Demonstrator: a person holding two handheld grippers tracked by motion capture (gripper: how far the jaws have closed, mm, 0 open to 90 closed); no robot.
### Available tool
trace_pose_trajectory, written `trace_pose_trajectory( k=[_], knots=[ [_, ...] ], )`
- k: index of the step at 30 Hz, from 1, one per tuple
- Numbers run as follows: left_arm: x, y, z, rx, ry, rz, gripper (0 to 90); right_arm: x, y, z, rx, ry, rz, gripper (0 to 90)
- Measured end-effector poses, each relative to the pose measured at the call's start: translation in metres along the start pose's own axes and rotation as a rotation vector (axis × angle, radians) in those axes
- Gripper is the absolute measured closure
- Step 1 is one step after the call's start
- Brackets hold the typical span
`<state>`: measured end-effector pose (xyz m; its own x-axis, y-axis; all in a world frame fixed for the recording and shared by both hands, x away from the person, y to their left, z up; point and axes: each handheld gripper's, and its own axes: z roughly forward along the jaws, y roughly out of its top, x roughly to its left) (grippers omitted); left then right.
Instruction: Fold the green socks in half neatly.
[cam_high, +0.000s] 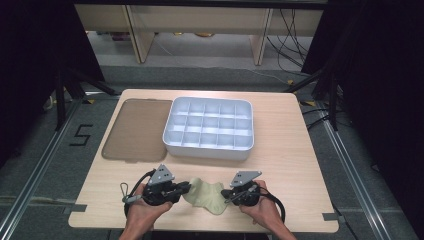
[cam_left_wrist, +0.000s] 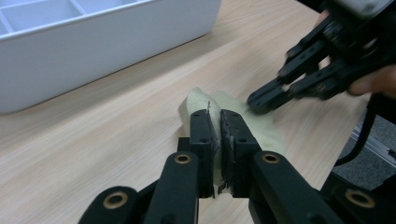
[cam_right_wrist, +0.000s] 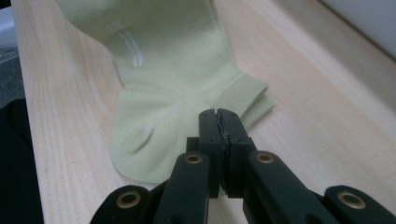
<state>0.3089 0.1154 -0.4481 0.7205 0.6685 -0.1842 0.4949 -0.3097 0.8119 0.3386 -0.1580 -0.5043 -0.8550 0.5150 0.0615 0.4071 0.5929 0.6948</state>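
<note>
1 pale green sock (cam_high: 206, 196) lies crumpled, ribbed cuff (cam_right_wrist: 243, 97) showing.

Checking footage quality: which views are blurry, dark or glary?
High view: table evenly lit, surroundings dark, no glare. Left gripper view: right gripper motion-blurred, box soft. Right gripper view: sock fairly sharp, far edge soft.

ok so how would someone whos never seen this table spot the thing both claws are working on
On the wooden table, look at the near edge, in front of the white divided tray. There, between the left claw and the right claw, lies a pale green sock. It is the only soft, crumpled thing; the tray and the brown lid are rigid.
</note>
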Motion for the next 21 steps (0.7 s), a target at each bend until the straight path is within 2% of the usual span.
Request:
trace_pose_trajectory(
  k=[2, 3, 4, 6, 7, 10, 11, 12, 13, 18, 21],
  knots=[
    [-0.003, 0.002, 0.003, -0.012, -0.011, -0.006, 83.6, 0.001, -0.001, 0.000, 0.007, 0.011, 0.014, 89.3],
    [-0.009, 0.005, 0.009, -0.009, -0.015, 0.002, 83.6, 0.002, -0.001, 0.001, -0.004, 0.006, 0.021, 89.3],
    [-0.013, 0.007, 0.013, -0.007, -0.024, 0.016, 83.6, 0.001, -0.001, -0.001, 0.010, 0.013, 0.017, 89.3],
    [-0.015, 0.007, 0.017, 0.003, -0.032, 0.024, 83.6, 0.001, -0.002, -0.001, 0.004, 0.013, 0.016, 89.3],
    [-0.020, 0.007, 0.026, 0.012, -0.029, 0.035, 83.6, -0.001, -0.002, -0.001, 0.001, 0.015, 0.014, 89.2],
    [-0.021, 0.005, 0.033, 0.028, -0.043, 0.044, 83.6, -0.003, -0.004, 0.000, -0.021, 0.018, 0.028, 89.2],
    [-0.020, 0.003, 0.038, 0.055, -0.033, 0.053, 83.6, -0.004, -0.004, -0.002, -0.011, 0.033, 0.033, 89.1],
    [-0.019, 0.003, 0.041, 0.060, -0.039, 0.056, 83.6, -0.007, -0.004, -0.001, -0.019, 0.041, 0.019, 88.9],
    [-0.019, 0.002, 0.044, 0.061, -0.037, 0.043, 83.6, -0.006, -0.004, -0.002, -0.014, 0.043, 0.052, 88.4],
    [-0.021, 0.001, 0.050, 0.071, -0.032, 0.047, 83.6, -0.006, -0.006, -0.003, -0.022, 0.038, 0.053, 87.9],
    [-0.024, 0.002, 0.057, 0.084, -0.043, 0.062, 83.5, -0.007, -0.006, -0.003, -0.025, 0.044, 0.071, 87.2]
  ],
)
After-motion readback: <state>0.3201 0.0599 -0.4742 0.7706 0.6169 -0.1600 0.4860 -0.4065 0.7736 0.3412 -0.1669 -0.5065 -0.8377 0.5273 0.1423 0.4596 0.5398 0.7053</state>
